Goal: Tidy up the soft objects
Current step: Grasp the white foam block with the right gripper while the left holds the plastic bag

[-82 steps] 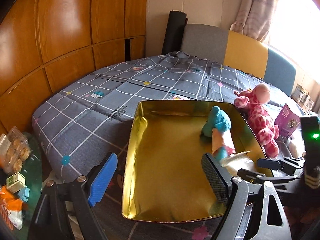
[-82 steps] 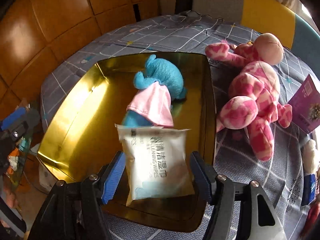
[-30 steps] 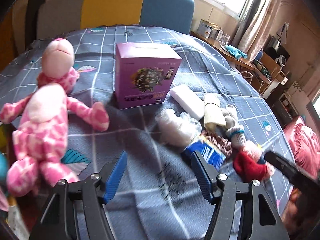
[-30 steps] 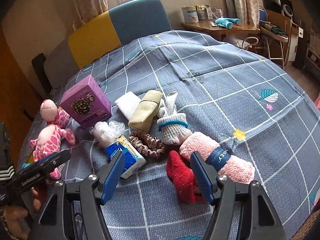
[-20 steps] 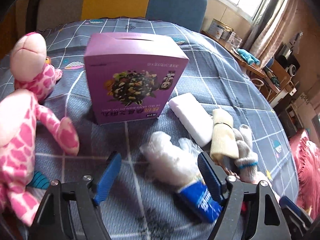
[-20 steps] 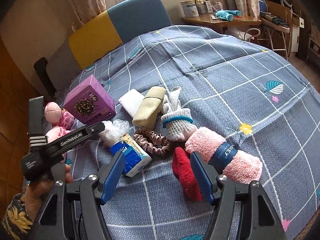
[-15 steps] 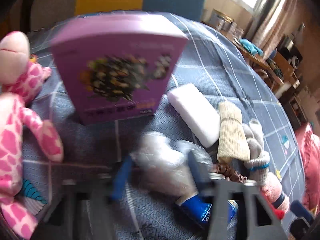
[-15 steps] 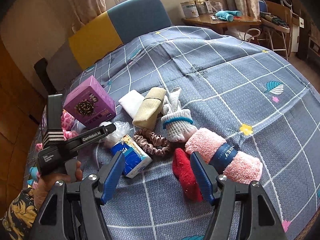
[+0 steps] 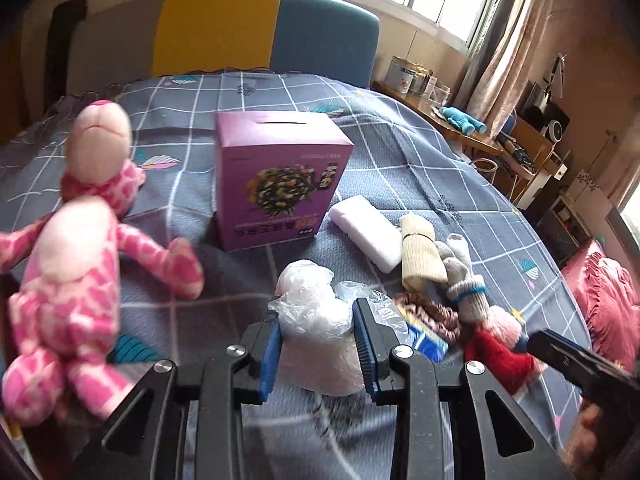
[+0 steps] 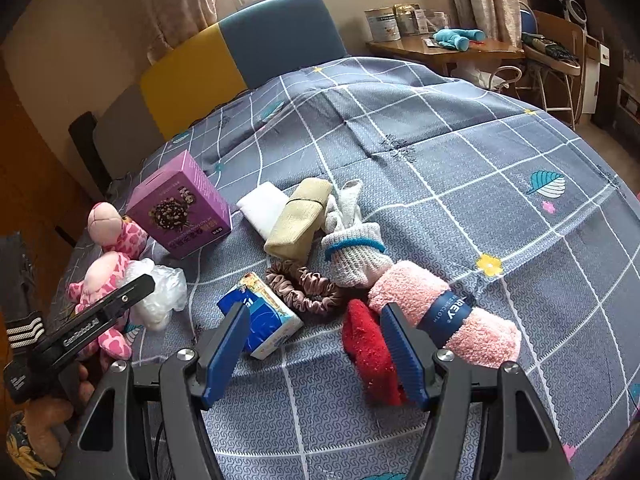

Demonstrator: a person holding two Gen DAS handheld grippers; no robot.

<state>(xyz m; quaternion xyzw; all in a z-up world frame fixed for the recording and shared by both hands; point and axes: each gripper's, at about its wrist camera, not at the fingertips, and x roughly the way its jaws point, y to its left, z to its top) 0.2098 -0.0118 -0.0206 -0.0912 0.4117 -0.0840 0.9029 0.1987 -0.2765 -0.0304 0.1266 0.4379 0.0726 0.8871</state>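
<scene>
My left gripper [image 9: 318, 340] is shut on a white soft bundle in clear plastic [image 9: 320, 320]; the bundle also shows in the right wrist view [image 10: 158, 292], on the grey checked bedspread [image 10: 460, 168]. My right gripper [image 10: 316, 344] is open and empty above the bed, over a blue tissue pack [image 10: 262, 316] and a red sock [image 10: 370, 348]. Near them lie a brown scrunchie [image 10: 306, 284], a pink rolled towel [image 10: 440, 312], a grey-white sock [image 10: 354, 248], a beige folded cloth [image 10: 298, 220] and a white pad [image 10: 262, 206]. A pink spotted plush [image 9: 68, 264] lies to the left.
A purple carton [image 9: 280, 176] stands behind the bundle. A yellow and blue headboard [image 9: 260, 36] is at the back. A wooden side table [image 10: 444, 46] with tins stands to the right, and chairs stand beyond the bed.
Both grippers swung from the gold tray to the pile of soft things. The left gripper moved in on the plastic-wrapped bundle and closed on it. The right gripper has stayed open and nearly still.
</scene>
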